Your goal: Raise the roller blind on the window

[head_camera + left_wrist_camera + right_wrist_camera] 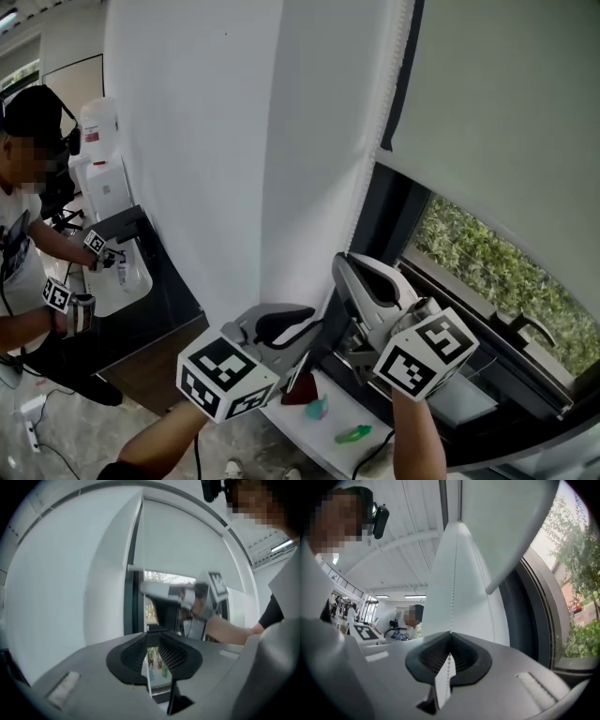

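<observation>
Cord of round white beads (453,597) sits pinched in right gripper (450,637); left gripper (157,637) stands parted beneath matte blind (183,541).

Person in white shirt (17,246), small green item (353,434), foliage outside (506,272)

The wall (197,141) and blind (506,84) block ahead; room opens leftward.

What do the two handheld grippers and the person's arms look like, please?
The left gripper and right gripper are matching smooth light-grey shells with black inserts on top. Each carries a white cube printed with black square markers. Each also has black ribbed pads set in a dark rounded recess. The forearms show no sleeves in the head view.
</observation>
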`<move>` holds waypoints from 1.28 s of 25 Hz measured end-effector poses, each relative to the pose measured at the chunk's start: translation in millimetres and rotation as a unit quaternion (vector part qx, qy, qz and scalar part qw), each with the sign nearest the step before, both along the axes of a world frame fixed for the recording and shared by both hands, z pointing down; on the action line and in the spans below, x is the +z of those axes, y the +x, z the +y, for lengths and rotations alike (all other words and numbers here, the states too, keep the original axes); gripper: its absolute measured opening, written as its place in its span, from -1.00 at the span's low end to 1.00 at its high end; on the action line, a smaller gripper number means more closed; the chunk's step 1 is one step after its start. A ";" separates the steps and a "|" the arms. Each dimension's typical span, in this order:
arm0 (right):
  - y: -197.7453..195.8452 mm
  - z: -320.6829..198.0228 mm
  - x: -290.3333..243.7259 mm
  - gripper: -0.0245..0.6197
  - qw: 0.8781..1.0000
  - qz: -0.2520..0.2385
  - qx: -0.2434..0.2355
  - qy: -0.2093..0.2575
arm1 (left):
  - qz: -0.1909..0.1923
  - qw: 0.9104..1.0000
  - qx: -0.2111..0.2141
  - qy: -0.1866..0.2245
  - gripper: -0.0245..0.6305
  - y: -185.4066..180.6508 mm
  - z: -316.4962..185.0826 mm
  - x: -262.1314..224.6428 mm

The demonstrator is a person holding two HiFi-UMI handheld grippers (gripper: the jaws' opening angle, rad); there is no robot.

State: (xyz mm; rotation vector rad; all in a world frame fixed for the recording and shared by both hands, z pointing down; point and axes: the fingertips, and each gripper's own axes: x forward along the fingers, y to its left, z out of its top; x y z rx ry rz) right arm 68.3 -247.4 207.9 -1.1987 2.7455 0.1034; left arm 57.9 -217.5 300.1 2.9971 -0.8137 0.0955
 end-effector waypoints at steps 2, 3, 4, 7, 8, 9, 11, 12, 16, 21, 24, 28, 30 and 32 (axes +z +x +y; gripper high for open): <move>-0.1 -2.8 22.0 -0.90 1.000 -0.001 -0.004 -0.023 | 0.041 0.999 -0.017 0.017 -0.69 -10.7 -4.5 -33.4; -0.7 -3.0 33.9 -0.90 0.999 0.001 -0.007 -0.034 | 0.055 0.998 -0.024 0.025 -0.69 -14.2 -6.9 -47.7; -1.6 -2.7 45.9 -0.90 0.999 0.003 -0.010 -0.045 | 0.061 0.997 -0.031 0.033 -0.69 -15.8 -9.5 -59.0; -3.2 0.8 78.2 -0.90 0.998 0.011 -0.009 -0.068 | 0.052 0.997 -0.029 0.048 -0.69 -9.1 -15.5 -73.0; -3.3 3.0 86.3 -0.90 0.997 0.015 -0.006 -0.070 | 0.046 0.997 -0.024 0.050 -0.69 -4.6 -16.2 -74.4; -3.2 5.4 92.6 -0.90 0.997 0.018 -0.003 -0.070 | 0.040 0.998 -0.021 0.052 -0.65 -0.3 -17.2 -75.7; -2.9 9.7 100.8 -0.90 0.997 0.019 0.001 -0.071 | 0.029 0.998 -0.022 0.058 -0.62 6.8 -21.3 -77.4; -3.0 11.2 103.8 -0.90 0.997 0.018 0.001 -0.073 | 0.025 0.998 -0.023 0.059 -0.62 9.6 -23.6 -77.6; -4.2 14.8 120.6 -0.90 0.996 0.028 0.002 -0.089 | 0.028 0.998 -0.022 0.059 -0.62 16.8 -28.2 -80.4; -2.8 17.7 134.1 -0.90 0.994 0.026 0.002 -0.105 | 0.024 0.997 -0.017 0.066 -0.72 23.1 -28.1 -80.4; 0.3 15.2 133.5 -0.90 0.994 0.037 0.010 -0.106 | 0.032 0.998 -0.009 0.051 -0.87 24.9 -26.5 -78.1; 5.5 16.2 133.7 -0.90 0.991 0.056 0.012 -0.117 | 0.017 0.998 -0.019 0.063 -0.88 23.0 -24.4 -76.9; 9.8 19.4 127.7 -0.89 0.993 0.038 0.007 -0.115 | 0.014 0.998 -0.023 0.062 -0.88 20.3 -26.9 -75.5; 16.0 24.4 109.9 -0.87 0.994 -0.016 -0.008 -0.111 | 0.020 0.998 -0.025 0.049 -0.88 14.6 -31.1 -72.7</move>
